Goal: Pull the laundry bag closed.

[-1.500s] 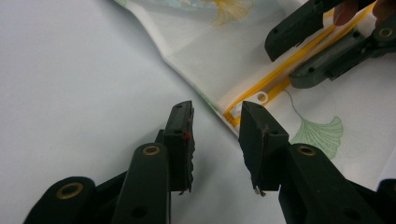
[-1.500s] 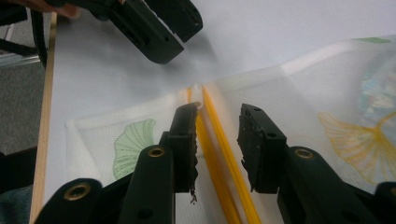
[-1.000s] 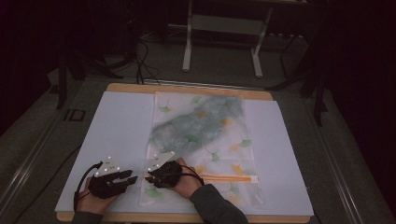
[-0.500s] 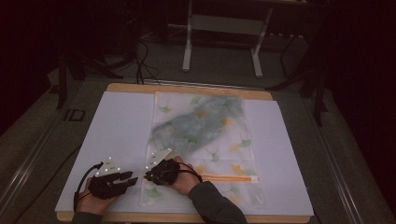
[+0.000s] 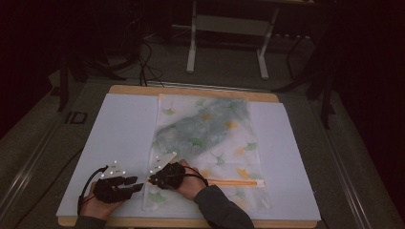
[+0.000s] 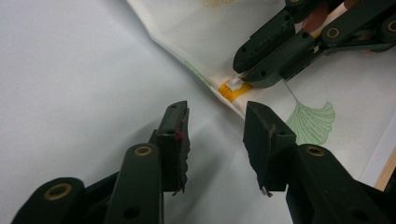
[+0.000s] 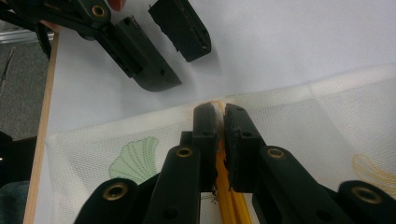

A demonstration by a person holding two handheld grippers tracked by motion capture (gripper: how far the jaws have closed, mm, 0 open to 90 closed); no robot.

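High view, zip bag (image 5: 210,143) printed with leaves lying flat mid-table, long axis running lower left to upper right, orange zipper strip (image 5: 236,182) level across its lower end, right gripper (image 5: 154,179) clenched on the strip's left end, left gripper (image 5: 138,185) just beside it at lower left, jaws just widened, nothing between.

Bag (image 5: 210,143): I see it lying on the sheet (image 5: 124,133), mid-table.
Zipper strip (image 5: 236,182): along the bag's near end.
Sheet: on the table (image 5: 191,90).
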